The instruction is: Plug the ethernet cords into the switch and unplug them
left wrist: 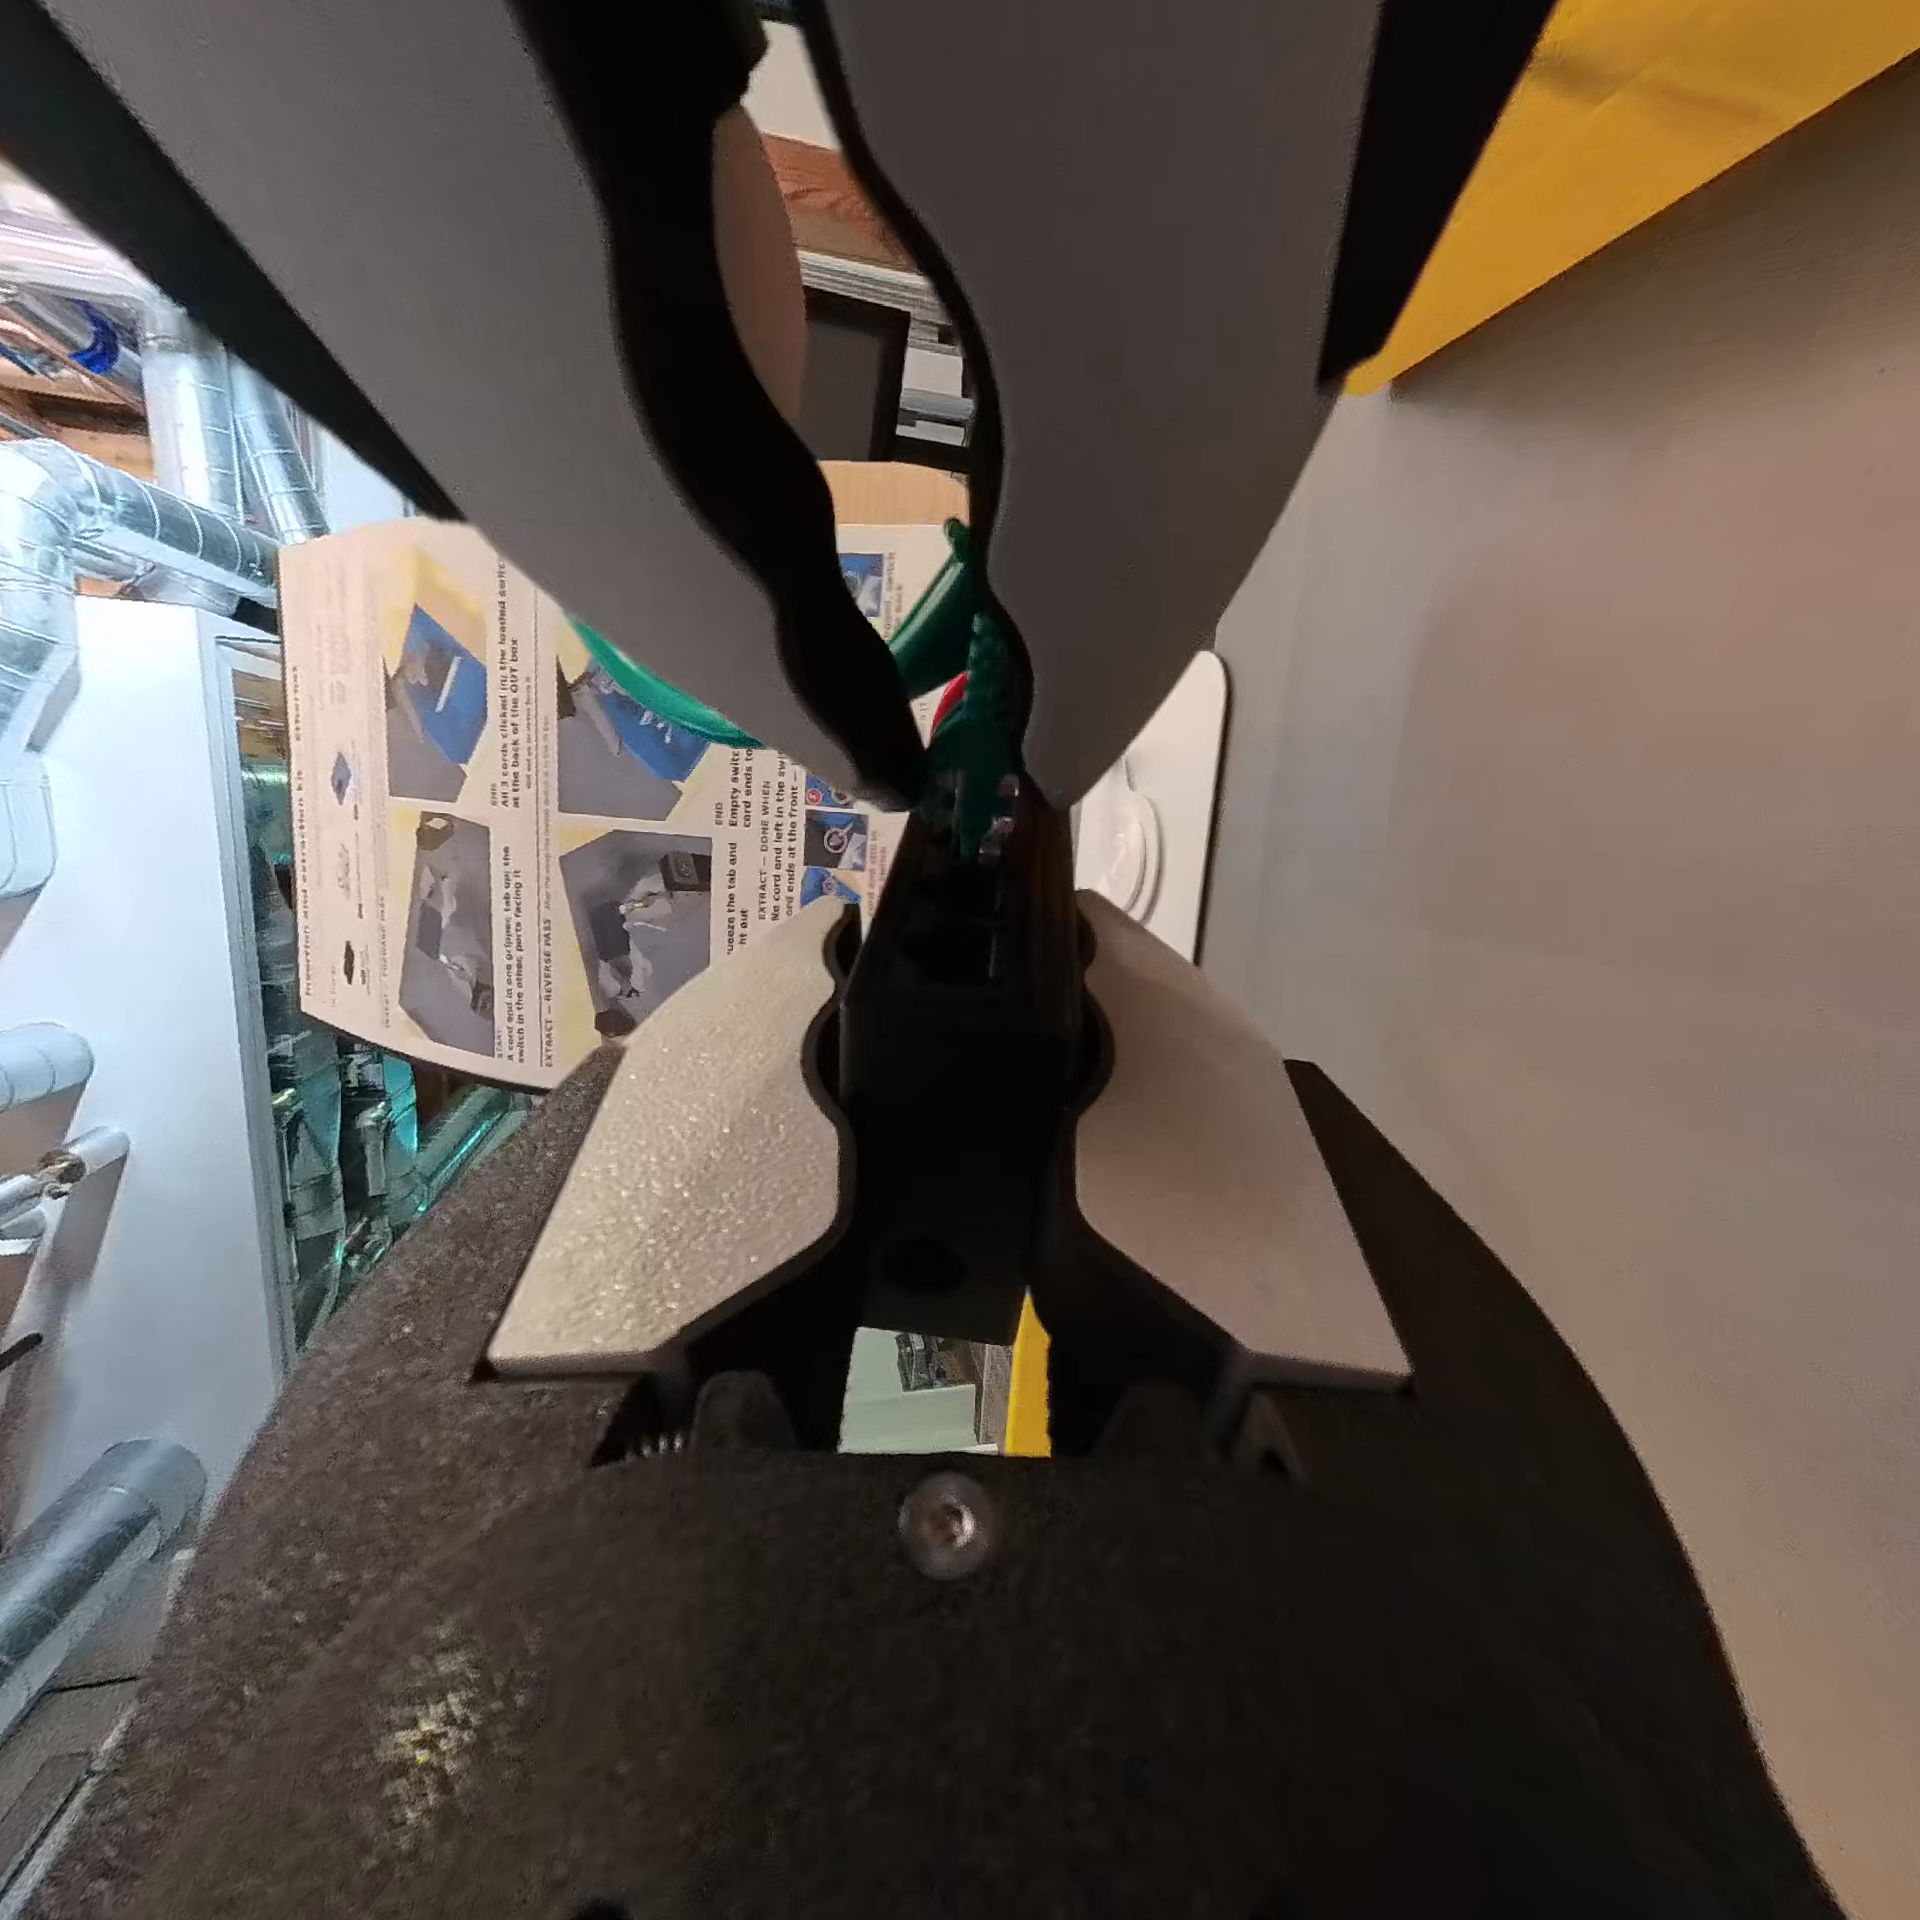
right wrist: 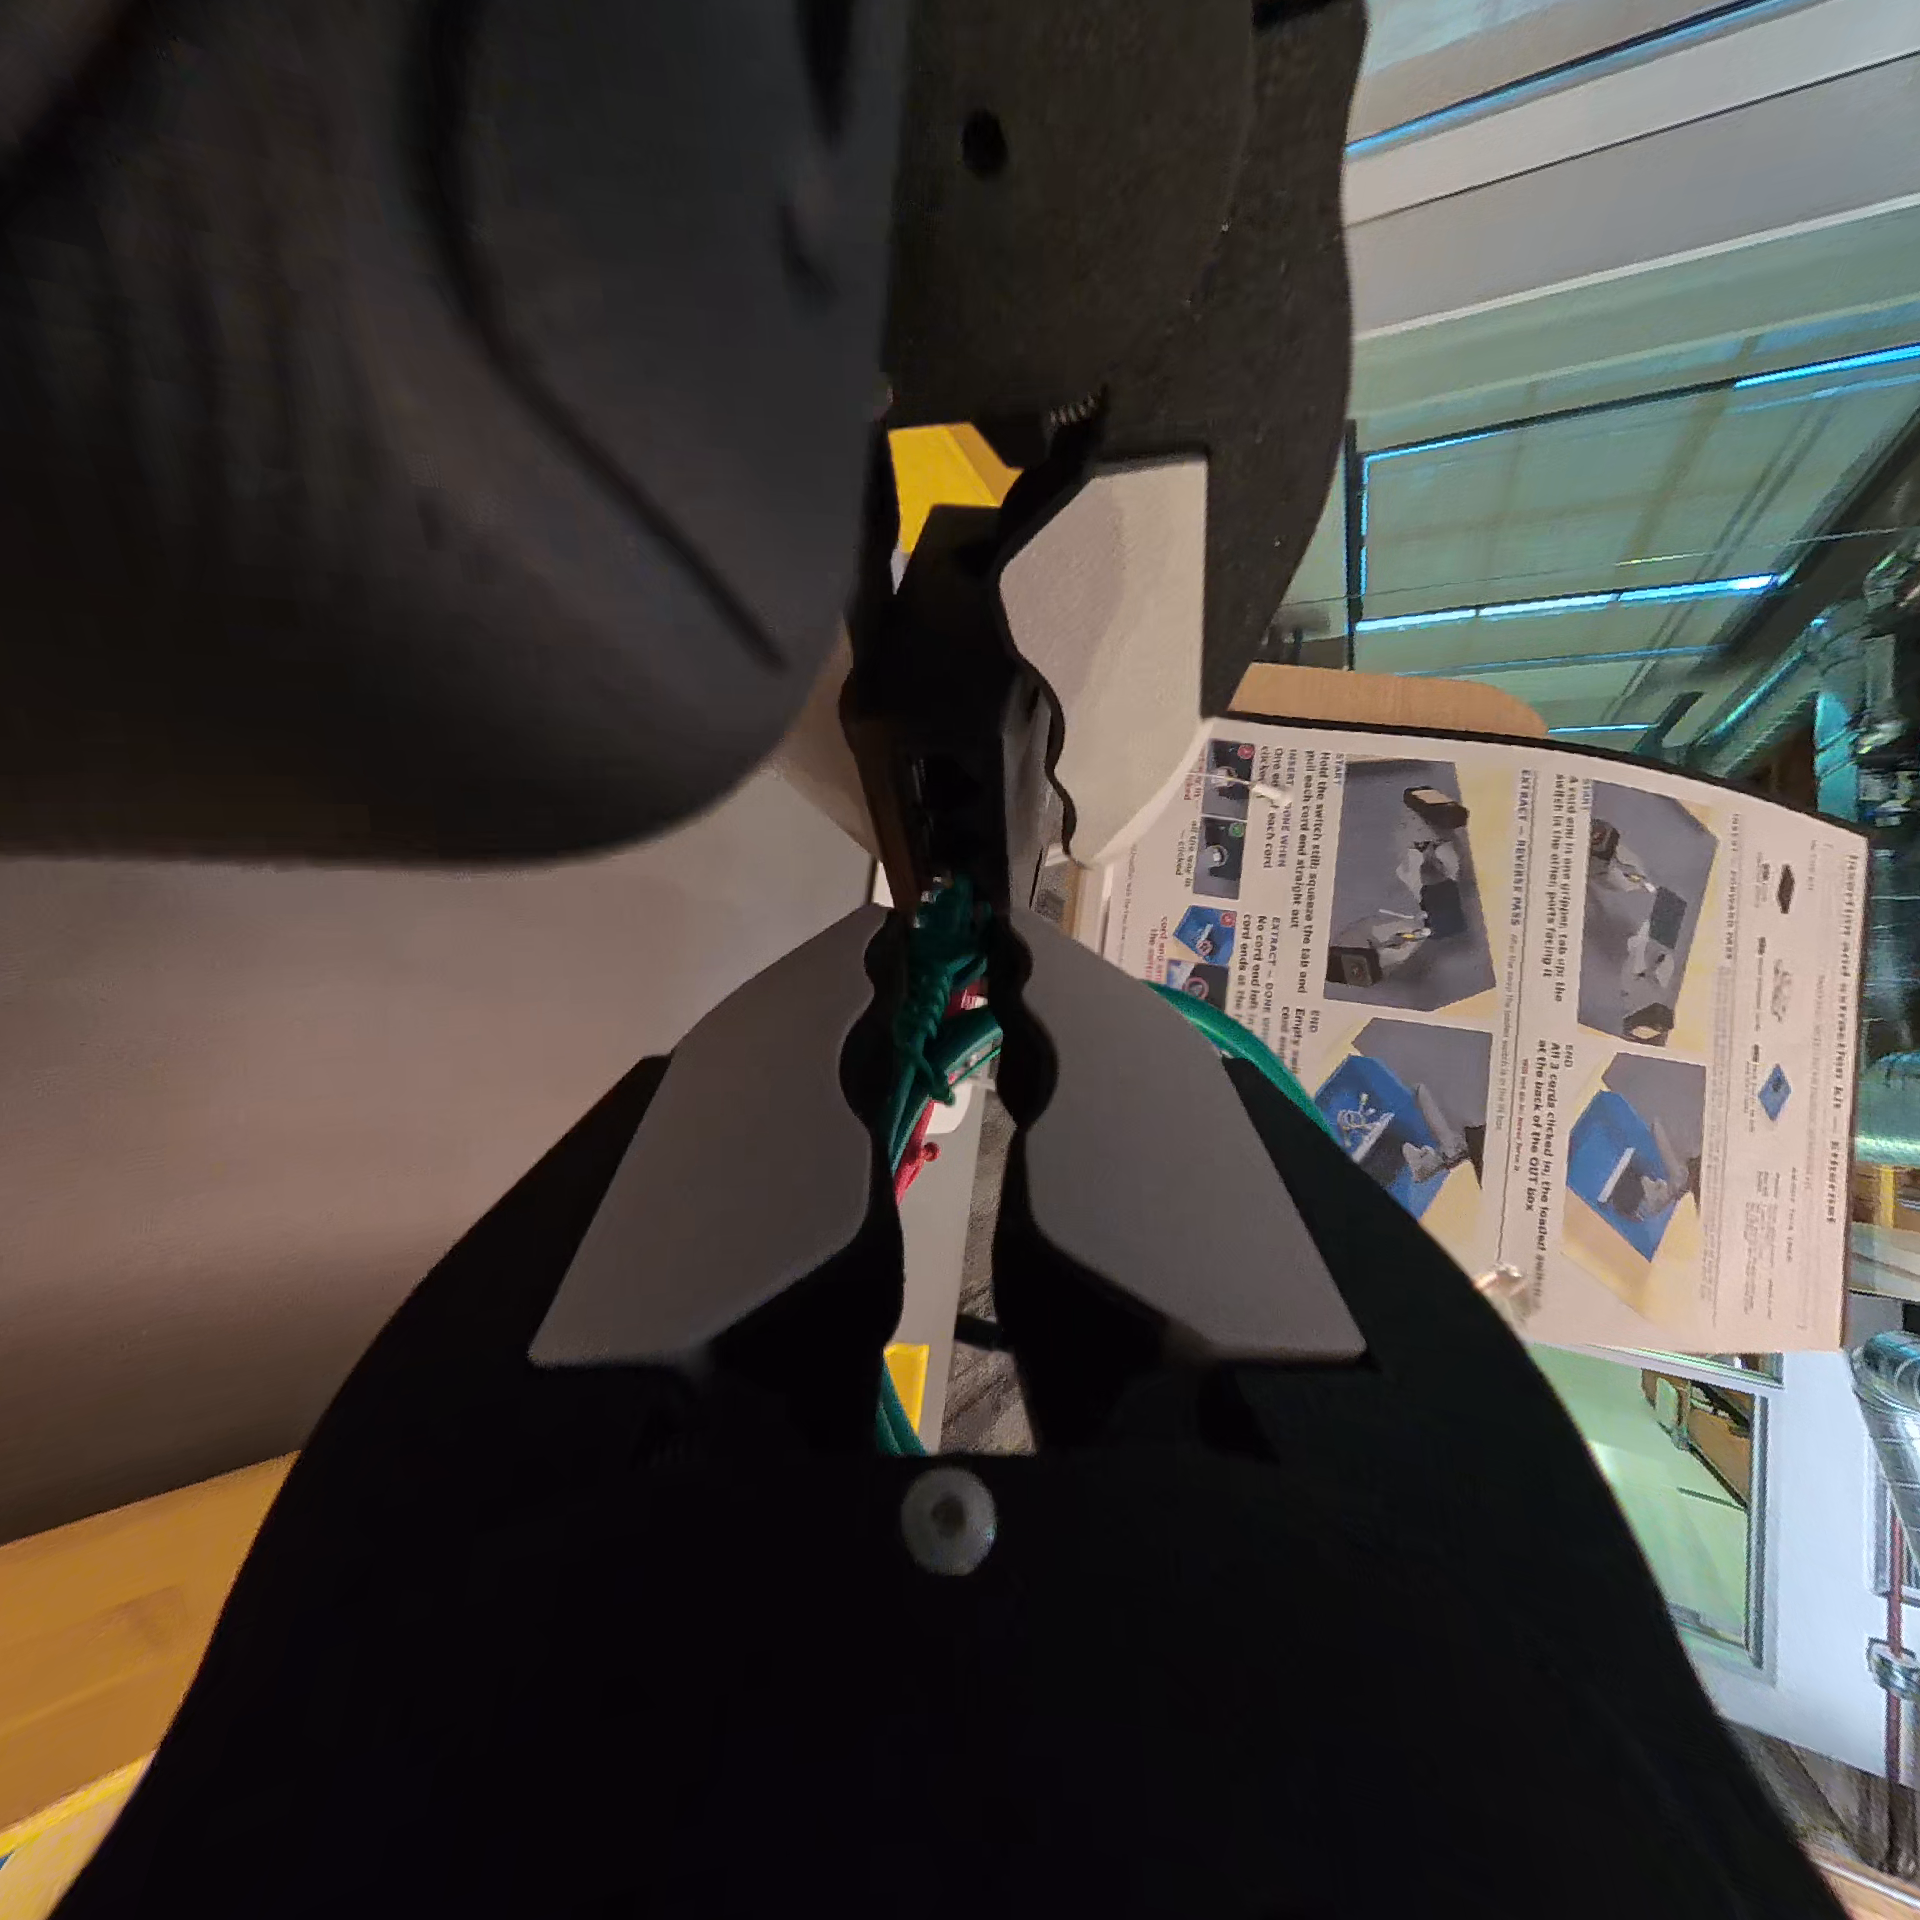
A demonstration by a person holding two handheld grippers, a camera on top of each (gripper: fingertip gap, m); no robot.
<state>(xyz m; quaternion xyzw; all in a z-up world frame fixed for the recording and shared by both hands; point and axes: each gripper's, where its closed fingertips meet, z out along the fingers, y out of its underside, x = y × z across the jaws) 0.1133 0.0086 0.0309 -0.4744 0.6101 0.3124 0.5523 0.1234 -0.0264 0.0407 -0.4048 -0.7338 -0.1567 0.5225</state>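
My left gripper [left wrist: 961,925] is shut on a small black switch [left wrist: 956,1049], ports facing away from the camera. My right gripper [left wrist: 971,790] comes in from the opposite side and is shut on the plug end of a green ethernet cord [left wrist: 982,686]. The plug tip sits at a port at the switch's far end; I cannot tell if it is seated. In the right wrist view, my right gripper [right wrist: 948,935] pinches the green cord [right wrist: 925,997], with the switch [right wrist: 925,748] just beyond in the left gripper [right wrist: 956,831]. A red cord [right wrist: 914,1164] hangs beside the green one.
A printed instruction sheet [left wrist: 447,790] stands behind the grippers, and also shows in the right wrist view [right wrist: 1558,1039]. The grey table surface [left wrist: 1558,831] has a yellow border [left wrist: 1610,156]. A white object [left wrist: 1164,810] lies on the table. Silver ducts [left wrist: 104,520] are far off. Both grippers' tips are close together, under 4 cm apart.
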